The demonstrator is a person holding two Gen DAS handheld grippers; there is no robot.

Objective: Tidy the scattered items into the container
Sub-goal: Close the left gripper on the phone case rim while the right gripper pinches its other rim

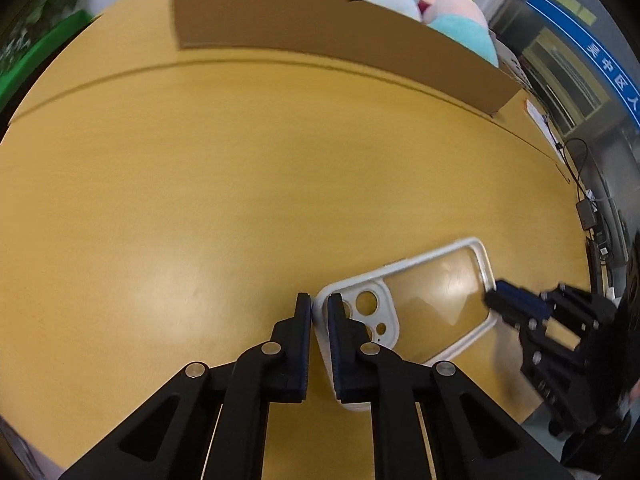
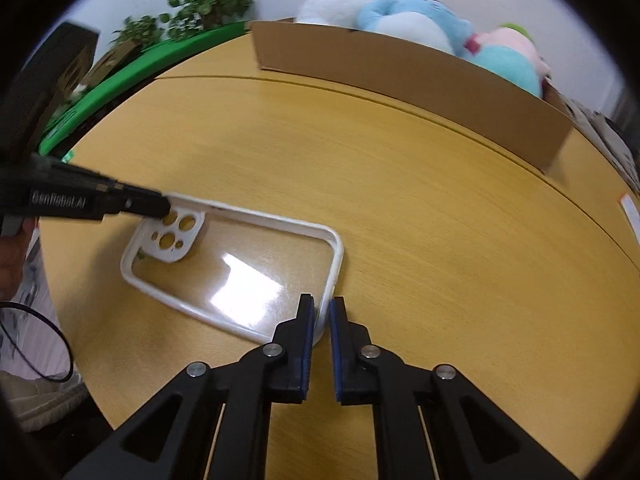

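A clear phone case (image 1: pixel 436 292) with a white rim and a white camera block lies flat on the yellow wooden table (image 1: pixel 240 200). My left gripper (image 1: pixel 319 305) is shut on the rim at the camera-end corner. The right gripper (image 1: pixel 496 300) pinches the opposite short end. In the right wrist view, the case (image 2: pixel 240 256) stretches away to the left, with my right gripper (image 2: pixel 321 307) shut on its near corner rim and the left gripper (image 2: pixel 166 210) at the camera block. A cardboard box (image 1: pixel 320 32) stands at the back of the table.
Plush toys (image 2: pixel 420 20) fill the cardboard box (image 2: pixel 400 80). A green board and potted plants (image 2: pixel 192 12) line the far left. Cables and a small adapter (image 1: pixel 586 216) hang off the table's right edge. A shoe (image 2: pixel 36 396) shows below the table's left edge.
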